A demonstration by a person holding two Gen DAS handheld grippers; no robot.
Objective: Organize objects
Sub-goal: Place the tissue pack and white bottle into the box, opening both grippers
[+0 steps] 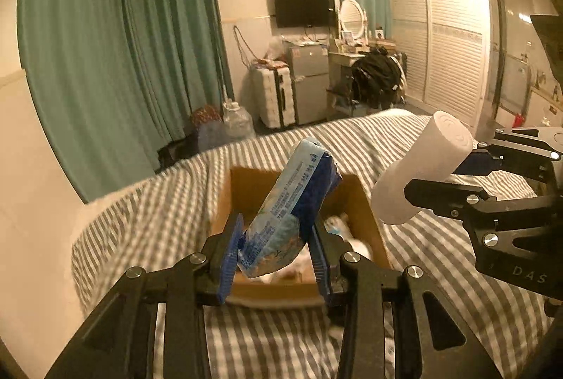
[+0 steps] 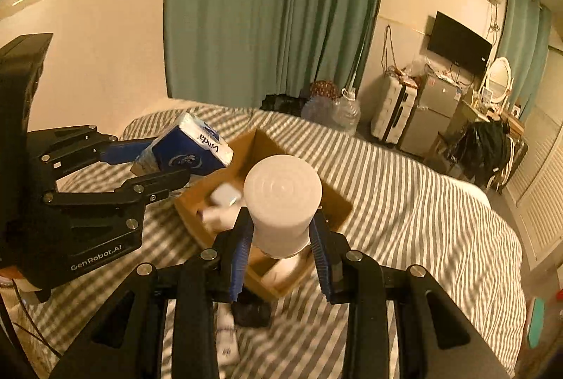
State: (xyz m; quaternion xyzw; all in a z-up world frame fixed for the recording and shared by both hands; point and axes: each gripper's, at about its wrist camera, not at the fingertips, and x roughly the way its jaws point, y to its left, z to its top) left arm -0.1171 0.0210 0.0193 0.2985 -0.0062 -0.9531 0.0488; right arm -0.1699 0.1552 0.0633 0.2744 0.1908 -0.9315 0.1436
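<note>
White items inside the cardboard box (image 2: 197, 199) are blurred, partly hidden by the paper roll (image 2: 283, 203).

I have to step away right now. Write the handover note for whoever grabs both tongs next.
Left tongs: shut on the blue tissue pack, held in the air above the cardboard box.
Right tongs: shut on the white paper roll, also above the box.
The box sits open on the striped bed; a few white items already lie inside, too blurred to name.
Done: both items picked up and brought to the box.
Left: lower each into the box and release, probably one at a time so the tongs do not collide.
</note>
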